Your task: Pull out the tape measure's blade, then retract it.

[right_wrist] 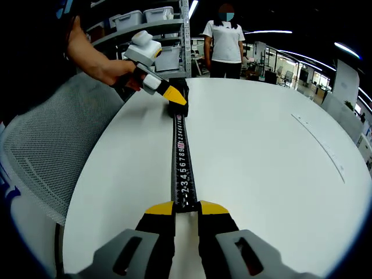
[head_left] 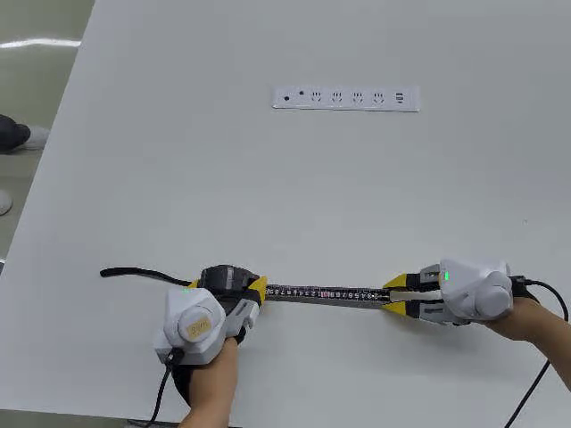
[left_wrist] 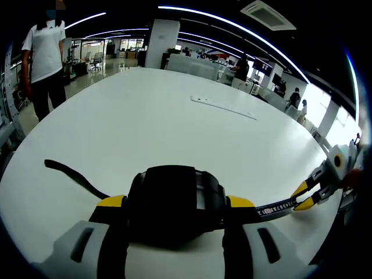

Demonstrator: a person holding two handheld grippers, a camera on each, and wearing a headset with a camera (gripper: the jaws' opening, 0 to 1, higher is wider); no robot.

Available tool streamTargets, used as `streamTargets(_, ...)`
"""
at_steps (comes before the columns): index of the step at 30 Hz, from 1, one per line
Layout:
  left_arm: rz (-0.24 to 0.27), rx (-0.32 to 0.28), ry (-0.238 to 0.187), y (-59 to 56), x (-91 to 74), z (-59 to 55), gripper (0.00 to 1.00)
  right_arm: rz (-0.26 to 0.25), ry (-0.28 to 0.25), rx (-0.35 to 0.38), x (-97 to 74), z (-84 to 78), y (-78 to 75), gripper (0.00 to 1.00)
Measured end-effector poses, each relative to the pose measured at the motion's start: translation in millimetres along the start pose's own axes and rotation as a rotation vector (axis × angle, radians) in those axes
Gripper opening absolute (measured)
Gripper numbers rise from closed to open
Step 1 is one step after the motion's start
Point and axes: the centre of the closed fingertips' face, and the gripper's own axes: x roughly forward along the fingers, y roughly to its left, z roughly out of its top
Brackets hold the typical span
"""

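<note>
White table (head_left: 268, 178), power strip (head_left: 345, 97) at far side. Tape measure (head_left: 227, 279) lies nr front edge, left gripper (left_wrist: 174, 201) jaws clamped on its case. Blade (head_left: 326, 293) runs out flat to right gripper (right_wrist: 186, 206), jaws pinched on its tip.

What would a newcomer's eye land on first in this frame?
The blade, stretched flat along the near side of the white table. The left tongs clamp the black case, and the right tongs pinch the blade's end. Farther back lies a white power strip.
</note>
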Motion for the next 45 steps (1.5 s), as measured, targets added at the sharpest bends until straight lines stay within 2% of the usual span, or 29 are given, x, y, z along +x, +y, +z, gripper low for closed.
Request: streamTargets(45,-0.008,0.003,0.000,0.3,0.6,-0.4,0.63,-0.002,-0.024,0.006,15.5,19.2,-0.1,0.12)
